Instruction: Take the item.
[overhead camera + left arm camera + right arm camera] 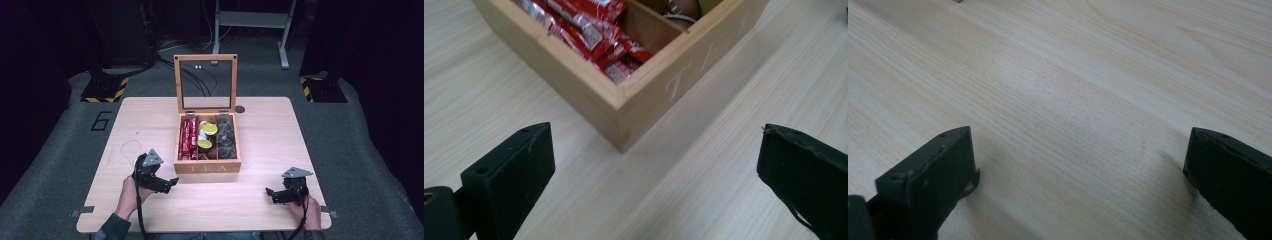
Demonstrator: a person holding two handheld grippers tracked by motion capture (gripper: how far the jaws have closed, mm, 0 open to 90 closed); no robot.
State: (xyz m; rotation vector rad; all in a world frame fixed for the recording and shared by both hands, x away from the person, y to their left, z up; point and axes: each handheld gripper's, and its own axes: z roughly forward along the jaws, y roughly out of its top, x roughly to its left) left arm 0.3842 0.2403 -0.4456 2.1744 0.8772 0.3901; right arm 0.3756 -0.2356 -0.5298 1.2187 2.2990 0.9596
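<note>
High view: a wooden tea box [207, 167] sits at the middle of a pale wooden table [260, 200], its glass-paned lid [205, 82] standing upright at the back. Inside, red sachets [188, 138] fill the left compartment, yellow-topped pods [207, 135] the middle one, dark round items [226, 138] the right one. The left gripper [167, 185] rests just beside the box's front left corner; the right gripper [274, 195] lies well apart, near the table's front right edge.

Left gripper view: the jaws are spread wide with nothing between them, aimed at the box corner [624, 122]. The sachets [594, 35] lie loosely heaped. They look light, thin, crinkly and probably slippery, so pinching one by an edge or end seems best. The box itself looks rigid; its glass lid is breakable.

Right gripper view: jaws spread wide over bare tabletop [1073, 100], gripping nothing
</note>
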